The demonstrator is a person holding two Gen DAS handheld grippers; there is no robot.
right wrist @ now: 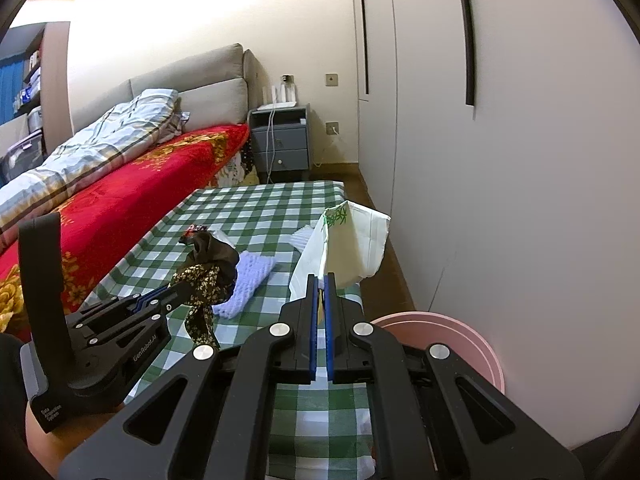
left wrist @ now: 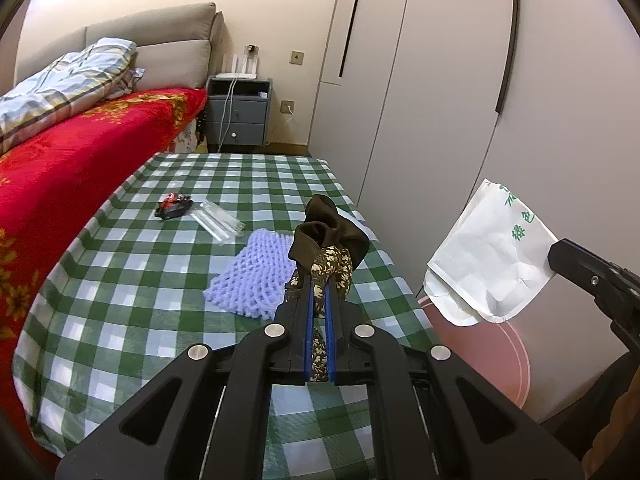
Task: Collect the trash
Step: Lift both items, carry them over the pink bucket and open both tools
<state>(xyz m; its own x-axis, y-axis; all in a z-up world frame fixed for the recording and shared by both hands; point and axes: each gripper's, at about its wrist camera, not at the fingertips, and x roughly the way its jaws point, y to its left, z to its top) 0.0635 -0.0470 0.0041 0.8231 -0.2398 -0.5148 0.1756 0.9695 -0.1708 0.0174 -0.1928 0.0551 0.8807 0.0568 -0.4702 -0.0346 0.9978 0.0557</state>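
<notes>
Both grippers loaded, bag open beside the table.

Your left gripper (left wrist: 319, 280) is clamped on the floral cloth (left wrist: 332, 258), held above the checked table (left wrist: 120, 280); your right gripper (right wrist: 320, 280) pinches the rim of the white bag (right wrist: 352, 240), hanging over the table's edge above the pink bin (right wrist: 452, 328). Keep the bag's mouth spread and tilted toward the cloth, carry the cloth over the opening, and release only once it hangs inside. The foam net (left wrist: 256, 280), clear wrapper (left wrist: 220, 222) and red wrapper (left wrist: 174, 204) lie on the table.
</notes>
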